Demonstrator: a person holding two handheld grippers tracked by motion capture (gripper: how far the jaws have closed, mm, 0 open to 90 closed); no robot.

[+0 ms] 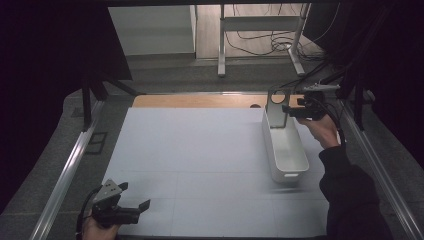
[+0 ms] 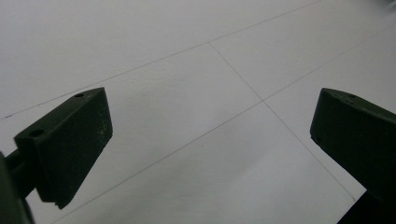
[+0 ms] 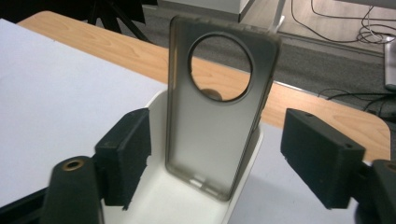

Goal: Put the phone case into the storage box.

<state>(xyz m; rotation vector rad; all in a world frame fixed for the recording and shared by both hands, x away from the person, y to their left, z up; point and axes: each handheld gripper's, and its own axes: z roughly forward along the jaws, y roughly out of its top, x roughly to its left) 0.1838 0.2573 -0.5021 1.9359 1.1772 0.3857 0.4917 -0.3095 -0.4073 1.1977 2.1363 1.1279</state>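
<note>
One white bin (image 1: pixel 287 150), long and narrow. One phone case (image 3: pixel 212 102), translucent grey, with one large round cutout; perhaps a small slot or two near its lower edge, too blurred to count. Two grippers: left gripper (image 1: pixel 134 200) and right gripper (image 1: pixel 289 111), two black jaws on each. Two hands, one per gripper. One white mat (image 1: pixel 200 165). One wooden table (image 1: pixel 200 101). Several loose cables (image 1: pixel 265 40) on the floor beyond.

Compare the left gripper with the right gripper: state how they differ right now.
The left gripper sits at the table's near left corner; the right gripper is at the far right, beside the white bin. The left gripper's jaws frame bare white tabletop; the right gripper's jaws flank a translucent phone case standing in the bin, without touching it. Both are open and hand-held.
</note>
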